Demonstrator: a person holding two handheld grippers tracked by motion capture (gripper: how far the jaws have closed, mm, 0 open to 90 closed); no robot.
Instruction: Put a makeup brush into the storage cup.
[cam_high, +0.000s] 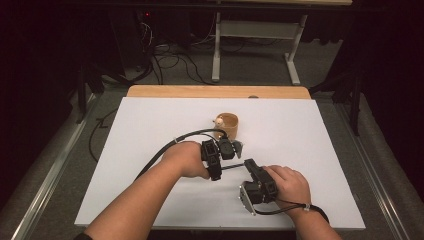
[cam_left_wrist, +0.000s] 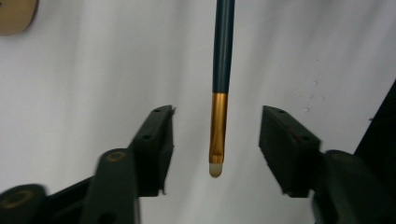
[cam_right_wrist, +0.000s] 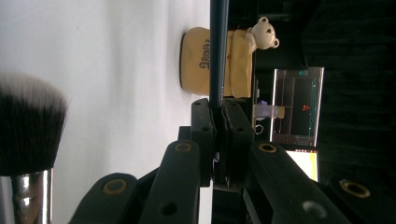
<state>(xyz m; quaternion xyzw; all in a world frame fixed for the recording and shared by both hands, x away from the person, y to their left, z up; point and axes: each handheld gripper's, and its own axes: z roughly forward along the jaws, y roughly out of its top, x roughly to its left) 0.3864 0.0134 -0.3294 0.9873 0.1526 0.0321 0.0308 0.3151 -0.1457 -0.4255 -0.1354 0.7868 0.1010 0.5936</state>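
A thin brush (cam_left_wrist: 223, 46) with a dark teal handle, a gold ferrule and a small pale tip hangs between the jaws of my left gripper (cam_left_wrist: 218, 121), which is open; neither pad touches it. My right gripper (cam_right_wrist: 218, 107) is shut on the dark handle of the same brush (cam_right_wrist: 218, 46). In the high view the brush (cam_high: 235, 165) spans the short gap between the left gripper (cam_high: 220, 166) and the right gripper (cam_high: 248, 164), just above the white table mat (cam_high: 150, 125). A tan cup (cam_high: 229, 125) with a small bear figure on its rim stands just behind the hands.
A large powder brush (cam_right_wrist: 28, 116) with dark, white-tipped bristles and a silver ferrule stands close beside the right gripper. The tan cup (cam_right_wrist: 196, 60) carries a white bear (cam_right_wrist: 264, 32). A wooden table edge (cam_high: 215, 91) lies behind the mat; cables and a stand are on the floor beyond.
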